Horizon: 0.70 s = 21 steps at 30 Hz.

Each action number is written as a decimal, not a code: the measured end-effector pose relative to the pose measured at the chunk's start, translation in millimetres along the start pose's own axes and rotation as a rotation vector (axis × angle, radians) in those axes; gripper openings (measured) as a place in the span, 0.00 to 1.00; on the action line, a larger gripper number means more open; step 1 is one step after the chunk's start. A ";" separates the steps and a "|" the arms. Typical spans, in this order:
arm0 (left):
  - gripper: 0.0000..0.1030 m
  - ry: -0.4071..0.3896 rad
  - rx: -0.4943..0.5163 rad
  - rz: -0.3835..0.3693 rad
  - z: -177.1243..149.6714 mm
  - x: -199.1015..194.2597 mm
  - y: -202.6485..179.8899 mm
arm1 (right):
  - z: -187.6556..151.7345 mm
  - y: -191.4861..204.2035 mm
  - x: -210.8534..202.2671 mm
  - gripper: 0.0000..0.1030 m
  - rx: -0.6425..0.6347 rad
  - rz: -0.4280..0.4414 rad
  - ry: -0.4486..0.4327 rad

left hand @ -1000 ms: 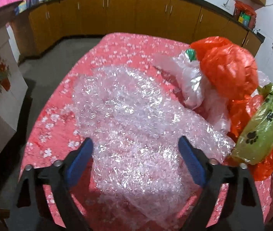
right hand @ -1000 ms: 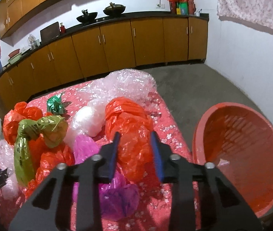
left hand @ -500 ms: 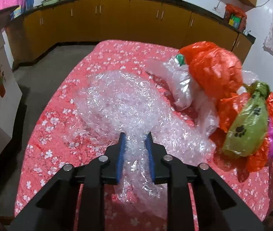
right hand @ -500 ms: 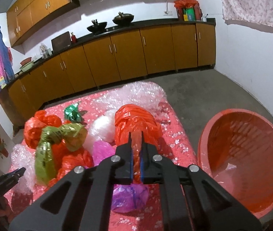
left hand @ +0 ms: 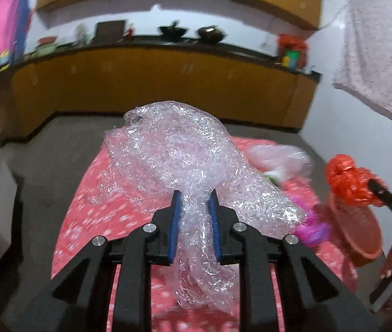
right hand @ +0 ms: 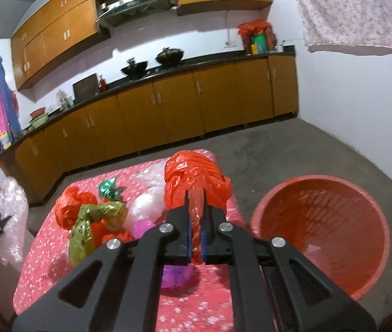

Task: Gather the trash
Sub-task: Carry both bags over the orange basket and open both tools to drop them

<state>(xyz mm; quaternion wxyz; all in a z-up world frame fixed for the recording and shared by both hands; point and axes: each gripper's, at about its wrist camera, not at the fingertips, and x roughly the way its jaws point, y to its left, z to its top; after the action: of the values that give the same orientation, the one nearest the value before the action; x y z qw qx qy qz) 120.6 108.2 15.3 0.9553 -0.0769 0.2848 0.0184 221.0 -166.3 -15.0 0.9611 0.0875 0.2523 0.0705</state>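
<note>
Jaws pinch bubble wrap [left hand: 179,163] and orange bag [right hand: 196,178], both bulging forward.

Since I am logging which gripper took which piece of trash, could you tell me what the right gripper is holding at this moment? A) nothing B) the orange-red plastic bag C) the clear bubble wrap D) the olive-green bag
B: in the right wrist view, the right gripper is shut on a twisted neck of the orange-red plastic bag, while the clear bubble wrap is pinched in the left gripper.

Home kitchen — wooden cabinets [right hand: 168,105], woks [right hand: 169,54]
</note>
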 end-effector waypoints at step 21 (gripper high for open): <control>0.19 0.119 0.286 -0.416 -6.0 80.6 -226.8 | -4.5 -161.0 -33.6 0.06 0.195 -0.296 -0.030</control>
<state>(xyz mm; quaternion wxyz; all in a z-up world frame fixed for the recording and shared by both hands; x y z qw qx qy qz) 202.8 -117.3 -2.7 0.9213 0.0009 0.3183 -0.2235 204.5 -328.6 -35.7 0.9516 0.1433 0.2537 -0.0980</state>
